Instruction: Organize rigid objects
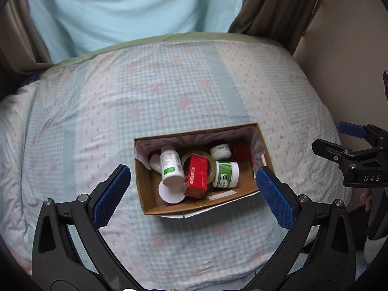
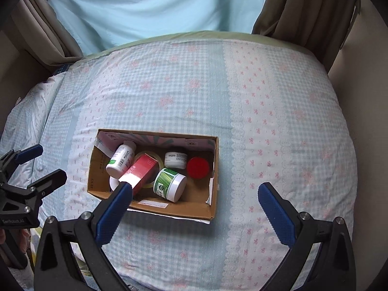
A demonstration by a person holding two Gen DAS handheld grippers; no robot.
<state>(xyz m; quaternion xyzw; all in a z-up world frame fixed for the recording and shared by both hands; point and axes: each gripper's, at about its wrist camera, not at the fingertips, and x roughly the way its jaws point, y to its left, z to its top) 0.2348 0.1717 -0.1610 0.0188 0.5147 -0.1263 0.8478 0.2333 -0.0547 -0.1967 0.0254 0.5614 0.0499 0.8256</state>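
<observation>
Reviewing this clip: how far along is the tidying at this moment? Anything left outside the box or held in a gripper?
Looks essentially done. The cardboard box holds the white bottle, red carton, tape roll, green-label jar, small white jar and red-lidded jar. Nothing is in hand: the left gripper and right gripper are both open and empty. No loose item shows on the bedspread; contents lie jumbled.

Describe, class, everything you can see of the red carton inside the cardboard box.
The red carton is a small rectangular cardboard pack with white lettering down one face and a pale band at its near end. It lies tilted in the open cardboard box, resting on a roll of clear tape, between a white bottle and a green-labelled jar. Neither gripper touches it.
</observation>
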